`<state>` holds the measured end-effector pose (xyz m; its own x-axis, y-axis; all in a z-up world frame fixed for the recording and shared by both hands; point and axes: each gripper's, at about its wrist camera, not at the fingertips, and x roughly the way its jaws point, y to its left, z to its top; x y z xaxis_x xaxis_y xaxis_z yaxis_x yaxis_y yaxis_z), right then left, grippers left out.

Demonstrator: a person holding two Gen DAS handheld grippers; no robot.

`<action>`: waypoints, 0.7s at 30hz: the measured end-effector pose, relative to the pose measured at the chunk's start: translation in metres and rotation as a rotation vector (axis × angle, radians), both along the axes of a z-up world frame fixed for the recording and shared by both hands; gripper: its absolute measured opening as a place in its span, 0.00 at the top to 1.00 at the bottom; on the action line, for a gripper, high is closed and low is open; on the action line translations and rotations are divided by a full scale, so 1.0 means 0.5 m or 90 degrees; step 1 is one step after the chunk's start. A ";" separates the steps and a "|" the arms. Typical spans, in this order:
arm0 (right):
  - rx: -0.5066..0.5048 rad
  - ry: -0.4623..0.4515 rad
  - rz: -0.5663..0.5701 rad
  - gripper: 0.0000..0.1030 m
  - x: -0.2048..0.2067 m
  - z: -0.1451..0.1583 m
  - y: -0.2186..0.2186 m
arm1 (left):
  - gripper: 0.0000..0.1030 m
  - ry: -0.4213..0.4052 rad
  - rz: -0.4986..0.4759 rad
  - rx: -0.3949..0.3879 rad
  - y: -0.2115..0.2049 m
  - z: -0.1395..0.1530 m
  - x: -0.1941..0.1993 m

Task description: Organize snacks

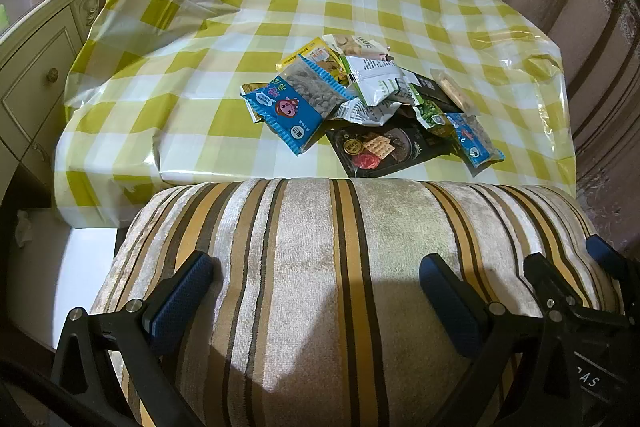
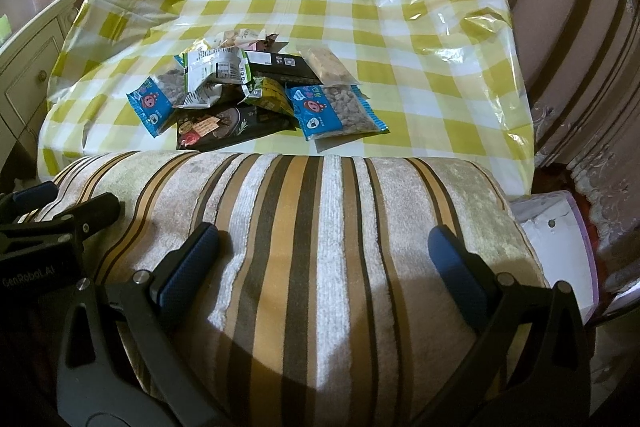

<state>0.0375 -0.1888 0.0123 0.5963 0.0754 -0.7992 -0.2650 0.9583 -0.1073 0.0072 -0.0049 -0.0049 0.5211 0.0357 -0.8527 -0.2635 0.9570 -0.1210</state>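
While both hand-held grippers sit spread wide and empty over the striped cushion [image 1: 320, 267], the snack pile [image 1: 372, 99] lies on the desk [image 1: 200, 27], far side of the cushion, nothing touching it.

Left hand-held gripper [image 1: 316, 291]: pile is ahead and slightly right. Right hand-held gripper [image 2: 324, 259]: pile is ahead and left.

Orientation:
- black cracker pack [image 1: 384, 147] at the near edge of the pile, long axis roughly left-right, right end tilted far.
- left blue pack [image 1: 292, 107]: long axis diagonal, near end toward the cushion, far end up-right.
- right blue pack [image 2: 336, 111]: long axis left-right in the right view.
- clear biscuit bar [image 2: 326, 65]: long axis near-far, on the pile's far right.

View differences:
- Left view shows the white cabinet [image 1: 36, 75] side with knob, and the right hand-held gripper's fingers at its lower right edge.
- Right view shows a white-and-pink bag [image 2: 560, 247] right of the cushion, and the black box [image 2: 280, 67] face-on.
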 end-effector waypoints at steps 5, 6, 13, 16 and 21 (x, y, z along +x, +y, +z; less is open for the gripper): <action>-0.005 0.010 0.001 0.00 0.002 0.004 0.003 | 0.00 0.003 0.003 -0.001 0.002 0.001 0.000; -0.005 0.014 0.002 0.00 0.003 0.006 0.002 | 0.00 0.003 0.005 -0.002 0.002 0.001 0.000; -0.005 0.040 0.025 0.00 0.010 0.010 0.001 | 0.00 0.000 0.012 -0.004 0.004 0.003 0.001; 0.009 0.058 0.034 0.00 0.015 0.014 -0.007 | 0.00 -0.003 0.017 -0.006 0.006 0.005 0.001; 0.057 0.073 0.039 0.00 0.027 0.025 -0.022 | 0.00 -0.022 0.019 0.007 0.005 0.018 0.001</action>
<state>0.0508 -0.2000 0.0247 0.4941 0.1835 -0.8498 -0.3293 0.9442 0.0124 0.0074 -0.0025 0.0044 0.5494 0.0605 -0.8334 -0.2874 0.9502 -0.1205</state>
